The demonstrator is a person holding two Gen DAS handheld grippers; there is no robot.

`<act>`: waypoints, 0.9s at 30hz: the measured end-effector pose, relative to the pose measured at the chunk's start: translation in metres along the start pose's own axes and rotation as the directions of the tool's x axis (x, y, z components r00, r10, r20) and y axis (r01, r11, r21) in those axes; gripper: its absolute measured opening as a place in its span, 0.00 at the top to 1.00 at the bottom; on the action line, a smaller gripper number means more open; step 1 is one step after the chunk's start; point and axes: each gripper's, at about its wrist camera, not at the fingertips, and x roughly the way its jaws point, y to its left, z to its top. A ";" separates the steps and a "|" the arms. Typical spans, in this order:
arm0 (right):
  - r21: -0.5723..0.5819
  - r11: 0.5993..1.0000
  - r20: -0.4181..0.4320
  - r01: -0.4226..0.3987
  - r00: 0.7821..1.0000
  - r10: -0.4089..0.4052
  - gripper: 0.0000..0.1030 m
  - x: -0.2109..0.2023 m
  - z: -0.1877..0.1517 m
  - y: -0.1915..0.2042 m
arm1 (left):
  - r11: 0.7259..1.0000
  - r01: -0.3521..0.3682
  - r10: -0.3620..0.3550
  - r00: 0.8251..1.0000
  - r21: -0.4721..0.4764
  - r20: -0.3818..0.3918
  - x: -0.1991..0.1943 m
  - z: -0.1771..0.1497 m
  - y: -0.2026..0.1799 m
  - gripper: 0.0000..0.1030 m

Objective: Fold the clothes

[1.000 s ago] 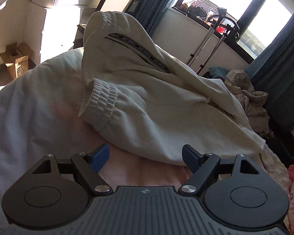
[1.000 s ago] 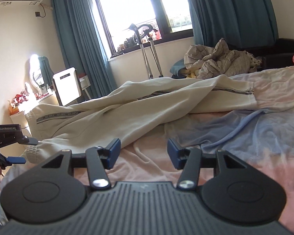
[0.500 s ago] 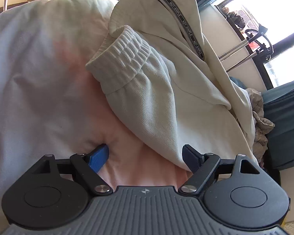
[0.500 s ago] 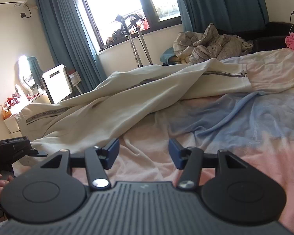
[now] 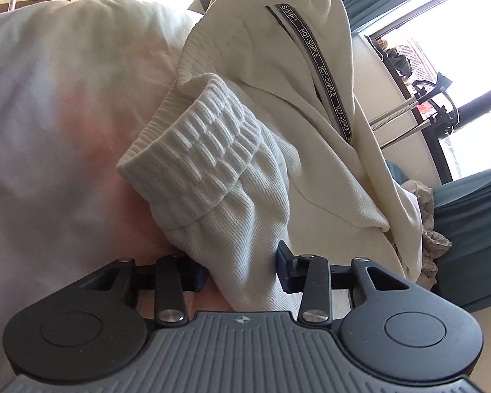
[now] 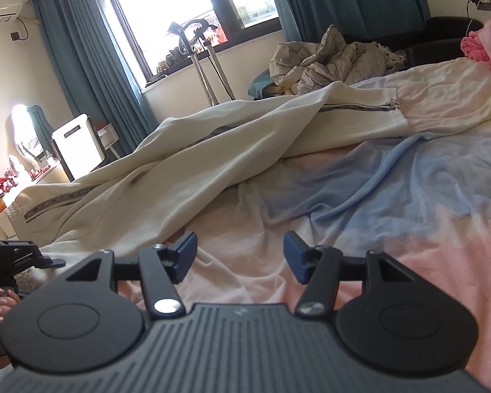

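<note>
Cream sweatpants (image 6: 212,150) with a grey lettered side stripe lie stretched across the bed. In the left wrist view their ribbed waistband (image 5: 193,144) is bunched up close in front. My left gripper (image 5: 242,271) has its jaws still apart, with a fold of the cream fabric (image 5: 245,235) between the blue pads. My right gripper (image 6: 240,255) is open and empty, low over the sheet beside the pants' near edge. The left gripper also shows in the right wrist view (image 6: 26,255), held by a hand.
The bed has a pink, white and blue sheet (image 6: 392,196). A crumpled beige garment (image 6: 327,55) lies at the far side by the window. Crutches (image 6: 206,62) lean at the sill. Pink clothes (image 6: 484,46) lie at the far right.
My left gripper moved forward onto the pants; fabric now sits between its pads and the jaws have narrowed. My right gripper dipped slightly lower and stayed open.
</note>
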 end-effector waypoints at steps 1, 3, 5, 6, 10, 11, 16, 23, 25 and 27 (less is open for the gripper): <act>0.011 1.000 -0.001 -0.002 1.000 0.002 0.42 0.002 0.000 -0.002 | 1.000 0.015 -0.015 1.000 -0.015 0.003 0.000 0.003 0.002 0.75; 0.055 0.998 -0.013 -0.017 1.000 0.018 0.42 0.011 0.004 -0.009 | 0.998 0.058 -0.057 0.998 -0.023 0.029 -0.005 0.008 0.004 0.82; 0.098 0.995 -0.023 -0.032 0.999 0.035 0.40 0.019 0.007 -0.016 | 0.995 0.096 -0.095 0.993 -0.002 0.073 -0.014 0.012 0.001 0.85; 0.120 0.992 -0.028 -0.040 0.999 0.043 0.39 0.024 0.009 -0.020 | 0.994 0.111 -0.112 0.989 0.017 0.096 -0.019 0.013 -0.003 0.86; 0.268 0.960 -0.066 -0.076 0.993 0.097 0.38 0.053 0.023 -0.044 | 0.987 0.137 -0.150 0.975 0.090 0.165 -0.031 0.016 -0.013 0.88; 0.301 0.951 -0.065 -0.067 0.994 0.091 0.38 0.062 0.029 -0.052 | 0.987 0.137 -0.150 0.974 0.089 0.167 -0.031 0.016 -0.012 0.88; 0.451 0.893 -0.032 -0.011 0.999 0.029 0.38 0.105 0.058 -0.105 | 0.990 0.139 -0.138 0.978 0.007 0.154 -0.022 0.012 -0.003 0.88; 0.527 0.850 0.013 0.017 1.000 -0.028 0.36 0.167 0.121 -0.162 | 0.990 0.137 -0.128 0.969 -0.032 0.211 -0.017 0.015 -0.009 0.88; 0.473 0.880 0.014 0.026 0.999 -0.037 0.37 0.191 0.147 -0.164 | 0.990 0.138 -0.126 0.965 -0.035 0.231 -0.014 0.014 -0.009 0.88; 0.451 0.891 0.015 0.051 0.998 -0.064 0.37 0.221 0.168 -0.166 | 0.990 0.137 -0.125 0.959 -0.028 0.253 -0.010 0.013 -0.009 0.88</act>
